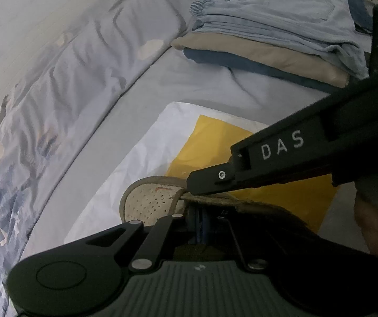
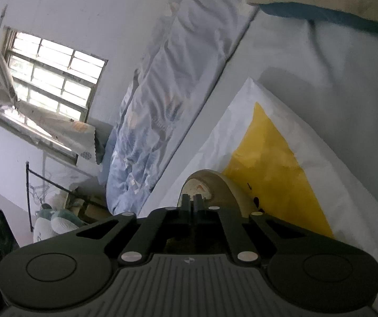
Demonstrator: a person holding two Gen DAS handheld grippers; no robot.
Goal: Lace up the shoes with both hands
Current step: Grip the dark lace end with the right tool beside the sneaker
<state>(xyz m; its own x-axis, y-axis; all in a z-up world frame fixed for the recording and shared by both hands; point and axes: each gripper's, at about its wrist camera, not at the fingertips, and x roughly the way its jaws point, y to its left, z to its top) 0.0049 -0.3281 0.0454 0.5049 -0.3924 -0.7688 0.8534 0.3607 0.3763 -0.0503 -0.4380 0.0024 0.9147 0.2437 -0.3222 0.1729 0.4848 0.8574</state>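
Observation:
A beige shoe [image 1: 149,203] with a perforated toe lies on a white and yellow bag [image 1: 215,142] on the bed. My left gripper [image 1: 199,227] sits low over the shoe's lacing area, jaws close together; what they pinch is hidden. The right gripper [image 1: 202,185] reaches in from the right in the left wrist view, its tip touching the shoe's tongue edge. In the right wrist view the right gripper [image 2: 192,203] is shut over the shoe [image 2: 215,185]; no lace shows clearly.
A stack of folded clothes [image 1: 268,39] lies at the back right. A rumpled blue patterned quilt [image 1: 43,105] runs along the left by the wall. A window [image 2: 49,84] and clutter show in the right wrist view.

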